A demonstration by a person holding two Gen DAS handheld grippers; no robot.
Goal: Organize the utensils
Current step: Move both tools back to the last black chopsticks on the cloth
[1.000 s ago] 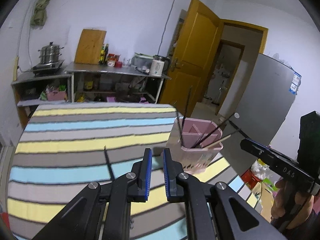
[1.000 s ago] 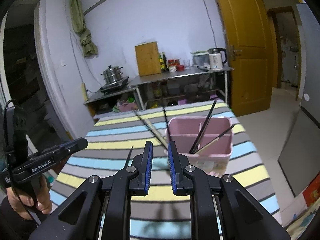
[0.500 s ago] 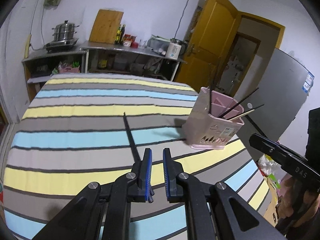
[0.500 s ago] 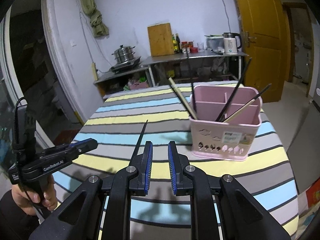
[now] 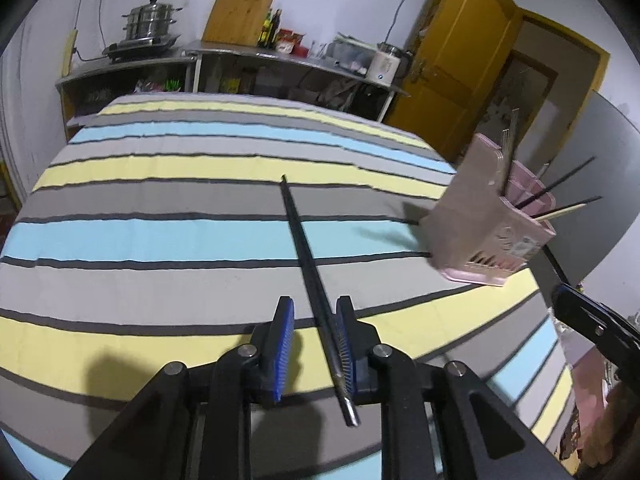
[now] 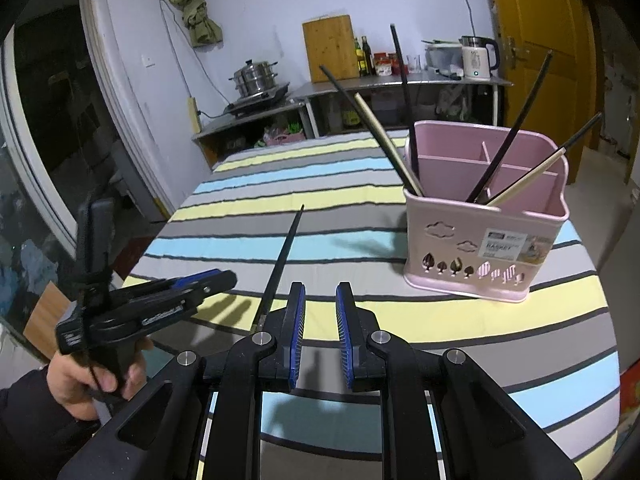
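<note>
Chopstick (image 5: pixel 304 248) – slim, black, pink slotted basket (image 6: pixel 484 240)

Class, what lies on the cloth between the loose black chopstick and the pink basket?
Only bare striped cloth, with shadows, separates chopstick and basket; the right wrist view shows it.

Left claw (image 5: pixel 314 344): angled downward, jaws just opening — a thin black stick between them, along the right pad
Right claw (image 6: pixel 320 336): angled downward, jaws slightly apart — empty
</note>
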